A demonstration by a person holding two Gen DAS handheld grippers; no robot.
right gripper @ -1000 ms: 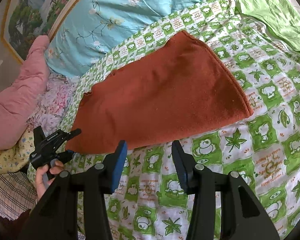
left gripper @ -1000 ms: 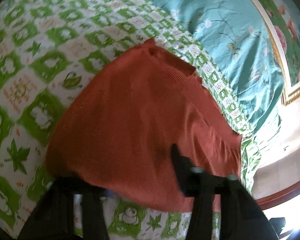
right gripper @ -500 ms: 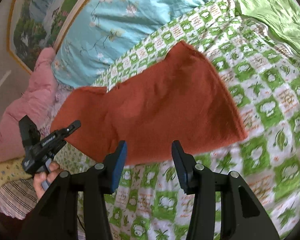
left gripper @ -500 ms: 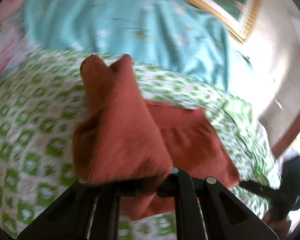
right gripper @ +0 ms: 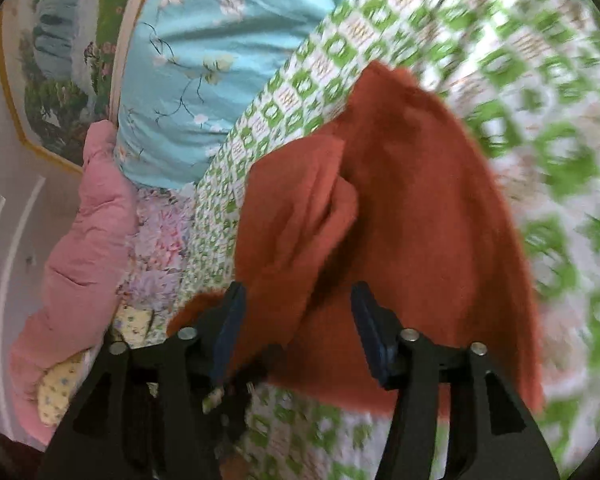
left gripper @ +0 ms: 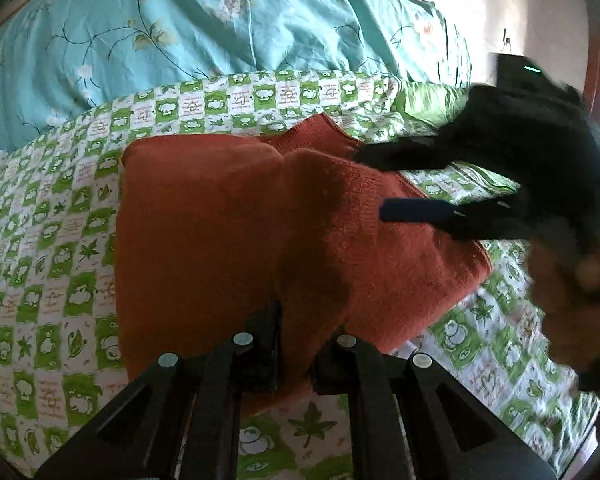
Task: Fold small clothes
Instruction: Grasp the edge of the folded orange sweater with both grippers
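Rust-red knitted sweater (left gripper: 228,240) folded over on the bed's green-and-white checked sheet (left gripper: 60,240), my left claw (left gripper: 296,344) pinching its near edge, my right claw (right gripper: 296,320) spread wide over it, blue flowered quilt (left gripper: 180,40) behind.

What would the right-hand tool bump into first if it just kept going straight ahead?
Most likely the rust-red knit garment: the right tool stands open right over it, and the folded flap fills the gap ahead. How far off the cloth lies is hard to judge.

left tongs (left gripper: 294,350) tips buried under rust sweater (left gripper: 228,232), checked bedspread (right gripper: 560,128) motion-blurred
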